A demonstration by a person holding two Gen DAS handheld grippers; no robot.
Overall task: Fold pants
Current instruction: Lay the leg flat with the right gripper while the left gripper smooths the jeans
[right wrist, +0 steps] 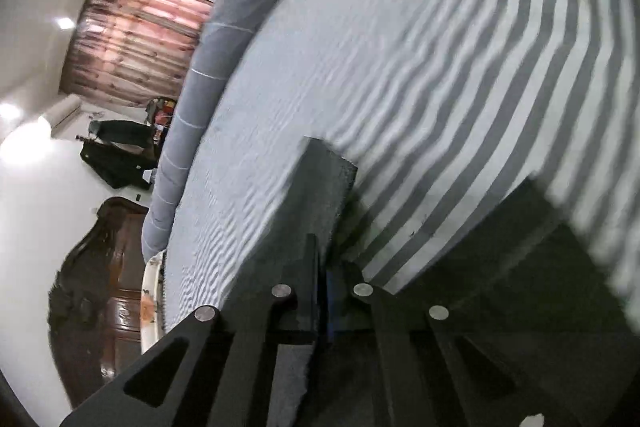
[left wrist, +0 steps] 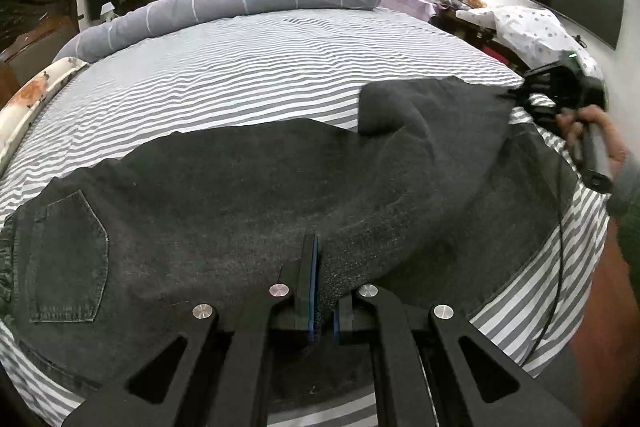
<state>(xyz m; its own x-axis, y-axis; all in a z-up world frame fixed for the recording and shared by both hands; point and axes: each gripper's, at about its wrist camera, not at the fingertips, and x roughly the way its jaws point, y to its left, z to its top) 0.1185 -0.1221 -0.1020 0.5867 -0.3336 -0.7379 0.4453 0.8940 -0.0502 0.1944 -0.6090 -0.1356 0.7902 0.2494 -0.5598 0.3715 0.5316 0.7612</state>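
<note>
Left claw [left wrist: 322, 291] clamped tight on the pants [left wrist: 248, 187] near the front bed [left wrist: 248, 59] edge. Right claw [right wrist: 322, 267] pinching a leg end, lifted off the stripes. Could slip mid-fold, thin pinch on heavy denim, or bunch up crooked.

Your dark charcoal denim pants [left wrist: 248, 195] lie across a grey-and-white striped bed sheet [left wrist: 260, 67]; at the bed's far edge, a slate-grey bolster [left wrist: 240, 3] carries thin white lines.
</note>
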